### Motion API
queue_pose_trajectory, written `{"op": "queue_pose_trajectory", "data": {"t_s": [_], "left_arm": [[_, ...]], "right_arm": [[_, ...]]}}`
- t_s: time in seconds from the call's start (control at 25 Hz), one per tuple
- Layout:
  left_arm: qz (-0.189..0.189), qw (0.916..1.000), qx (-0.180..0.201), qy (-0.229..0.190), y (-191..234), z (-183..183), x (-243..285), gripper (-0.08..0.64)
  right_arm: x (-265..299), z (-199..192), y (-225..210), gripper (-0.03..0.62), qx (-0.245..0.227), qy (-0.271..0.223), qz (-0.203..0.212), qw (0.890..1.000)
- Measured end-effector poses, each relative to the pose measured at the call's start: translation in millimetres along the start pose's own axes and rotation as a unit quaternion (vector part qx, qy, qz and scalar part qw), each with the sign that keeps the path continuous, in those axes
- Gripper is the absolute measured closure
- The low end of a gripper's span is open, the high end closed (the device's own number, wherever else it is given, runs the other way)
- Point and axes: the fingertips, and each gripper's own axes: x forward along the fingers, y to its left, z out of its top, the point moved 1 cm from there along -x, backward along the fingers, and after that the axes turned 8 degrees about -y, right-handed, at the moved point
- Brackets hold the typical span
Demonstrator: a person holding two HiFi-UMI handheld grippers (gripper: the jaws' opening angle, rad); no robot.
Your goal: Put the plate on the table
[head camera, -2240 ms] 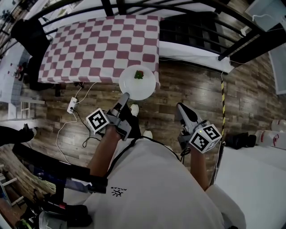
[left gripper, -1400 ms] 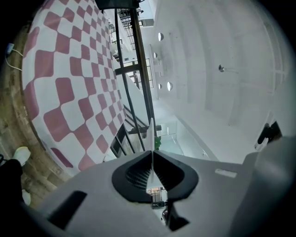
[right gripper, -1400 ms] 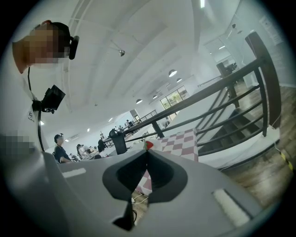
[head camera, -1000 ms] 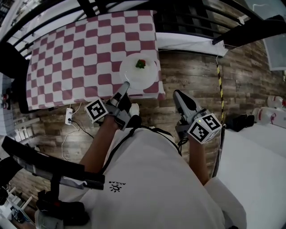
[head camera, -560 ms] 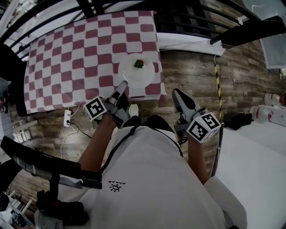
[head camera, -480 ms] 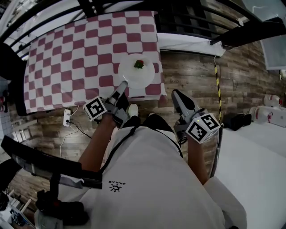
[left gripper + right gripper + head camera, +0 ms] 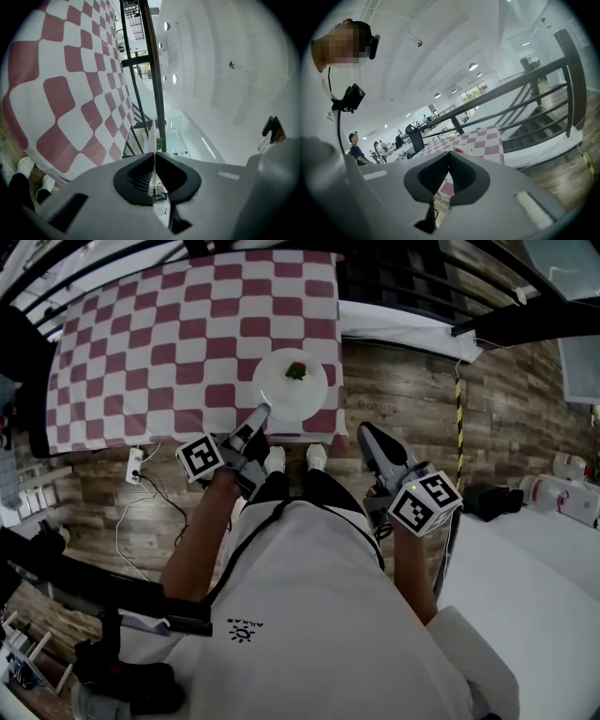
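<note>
Forearms reaching up the frame, left hand-held gripper (image 7: 255, 418) level, clamped on near rim of white plate (image 7: 286, 390) at checkered counter (image 7: 169, 343) edge, right hand-held gripper (image 7: 367, 437) closed, empty.

plate (image 7: 286, 395): white, round, over the near right corner of the checked table (image 7: 169, 334) | food (image 7: 296, 370): small red-and-green bit on the plate's far half | left gripper (image 7: 262, 412): tips on the plate's near rim | right gripper (image 7: 367, 434): over the wooden floor (image 7: 403, 390), apart from the plate | shoes (image 7: 274, 458): white, by the table's near edge
</note>
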Motion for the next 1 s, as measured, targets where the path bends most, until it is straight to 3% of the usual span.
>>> {"op": "queue_pose_trajectory", "data": {"t_s": [0.6,1.0], "left_arm": [[0.003,0.9997,-0.001,-0.025,46.1,-42.1,20.0,0.54],[0.027,0.999,-0.017,-0.03,93.3,-66.3,19.7,0.54]], "right_arm": [[-2.0,-9.1,-45.0,0.583,-0.004,0.068,0.063,0.996],[0.3,-23.6,-71.3,0.583,0.002,0.102,0.073,0.992]]}}
